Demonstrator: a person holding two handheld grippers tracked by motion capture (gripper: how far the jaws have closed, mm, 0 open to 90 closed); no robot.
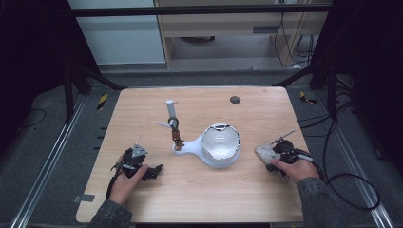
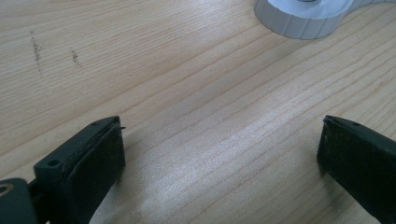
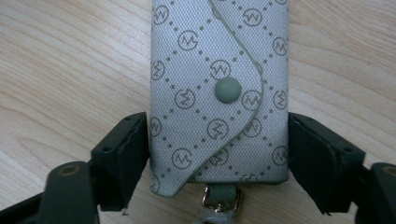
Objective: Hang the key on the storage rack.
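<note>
Pale wood grain covers the bench (image 1: 199,190), which stands on a grey floor between metal rails. Near its middle sits a white stand (image 1: 216,148) with a bowl-shaped head, cracked along its rim, and a flat arm that reaches left to a small ribbed foot. On that foot an upright rod (image 1: 174,124) rises, with a dark ring and a brownish clip partway up and a pale cylinder at its top. A small dark disc (image 1: 235,99) lies near the far edge. The left claw (image 1: 151,171) rests on the bench at the near left, held by the person's left hand (image 1: 126,183); in the left gripper view its jaws stand wide apart over bare wood, with nothing between them, and the ribbed white foot shows at the upper edge. The right claw (image 3: 218,154) lies at the near right, in the right hand (image 1: 297,168). In the right gripper view a grey key pouch (image 3: 219,93) (patterned with a round monogram and dotted diamonds, its flap fastened by a grey-green snap) lies flat on the wood between the jaws, both pads against its sides, a metal clasp at its near end.
</note>
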